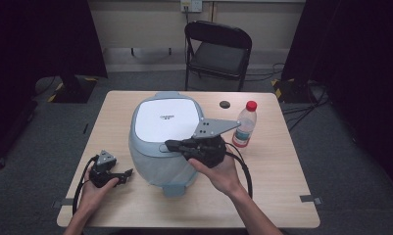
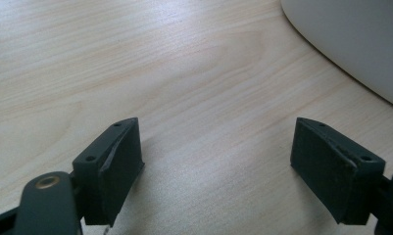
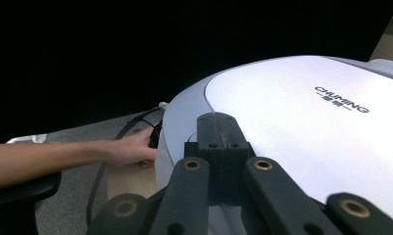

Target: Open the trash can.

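Right gripper (image 3: 217, 128) clenched empty, tips over the rice cooker (image 1: 167, 117) lid edge, possibly touching; left gripper (image 2: 216, 161) spread, beside it.

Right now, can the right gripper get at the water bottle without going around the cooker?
Probably yes. The right gripper sits shut over the cooker's front edge, while the water bottle stands on bare table on that hand's own side, nothing between them.

Water bottle (image 1: 244, 124) on table (image 1: 282, 186); folding chair (image 1: 217, 49) behind.
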Available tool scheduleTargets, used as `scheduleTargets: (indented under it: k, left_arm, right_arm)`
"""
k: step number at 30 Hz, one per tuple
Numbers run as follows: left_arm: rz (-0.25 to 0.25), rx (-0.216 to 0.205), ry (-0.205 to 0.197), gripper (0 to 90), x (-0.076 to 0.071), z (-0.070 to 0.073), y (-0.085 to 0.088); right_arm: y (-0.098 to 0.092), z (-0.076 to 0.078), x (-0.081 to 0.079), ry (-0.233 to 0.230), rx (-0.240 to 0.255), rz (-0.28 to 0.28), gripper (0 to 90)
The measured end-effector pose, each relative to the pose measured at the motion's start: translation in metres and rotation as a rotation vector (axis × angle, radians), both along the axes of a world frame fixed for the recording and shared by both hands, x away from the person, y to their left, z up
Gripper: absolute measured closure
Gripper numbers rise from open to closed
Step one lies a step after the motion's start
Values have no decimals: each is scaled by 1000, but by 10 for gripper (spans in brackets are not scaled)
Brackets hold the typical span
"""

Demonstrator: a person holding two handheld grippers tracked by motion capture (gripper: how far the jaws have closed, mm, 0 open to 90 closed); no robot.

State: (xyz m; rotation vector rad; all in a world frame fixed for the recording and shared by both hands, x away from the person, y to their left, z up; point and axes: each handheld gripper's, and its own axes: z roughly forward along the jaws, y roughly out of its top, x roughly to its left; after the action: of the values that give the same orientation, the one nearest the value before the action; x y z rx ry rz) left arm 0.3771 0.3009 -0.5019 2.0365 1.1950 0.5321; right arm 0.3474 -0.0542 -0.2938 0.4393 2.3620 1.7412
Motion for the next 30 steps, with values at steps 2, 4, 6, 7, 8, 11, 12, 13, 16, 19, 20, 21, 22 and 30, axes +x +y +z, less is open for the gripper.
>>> scheduleTargets:
  k: [2, 4, 6, 7, 8, 11, 12, 13, 16, 19, 20, 21, 22, 30]
  left_arm:
    - [0, 0, 0, 189, 0, 0, 0]
    - [0, 0, 0, 189, 0, 0, 0]
    - [0, 0, 0, 189, 0, 0, 0]
    - [0, 1, 0, 189, 0, 0, 0]
    - [0, -1, 0, 188, 0, 0, 0]
    - [1, 0, 0, 188, 0, 0, 0]
    - [1, 0, 0, 188, 0, 0, 0]
    - [1, 0, 0, 188, 0, 0, 0]
    - [1, 0, 0, 188, 0, 0, 0]
    - [1, 0, 0, 188, 0, 0, 0]
    - [1, 0, 0, 188, 0, 0, 0]
    - [1, 0, 0, 188, 0, 0, 0]
    - [2, 0, -1, 188, 0, 0, 0]
    - [4, 0, 0, 187, 0, 0, 0]
  right_arm:
    - [0, 0, 0, 5, -4, 3, 900]
    - [1, -1, -1, -5, -19, 24, 900]
    - [2, 0, -1, 13, -26, 42, 900]
    - [2, 1, -1, 12, -31, 44, 900]
    - [3, 1, -1, 13, -37, 45, 900]
    - [2, 0, 0, 21, -28, 54, 900]
    - [2, 0, 1, 28, -16, 57, 900]
    - [1, -1, 1, 30, -7, 60, 900]
    - [-4, -1, 3, 31, 6, 49, 894]
    - [-8, -1, 2, 27, 14, 46, 856]
    - [-12, -1, 2, 22, 16, 30, 830]
    - [-15, -2, 2, 18, 19, 20, 822]
    - [-18, -2, 2, 15, 23, 12, 815]
    - [-56, -13, 0, 22, 103, -62, 763]
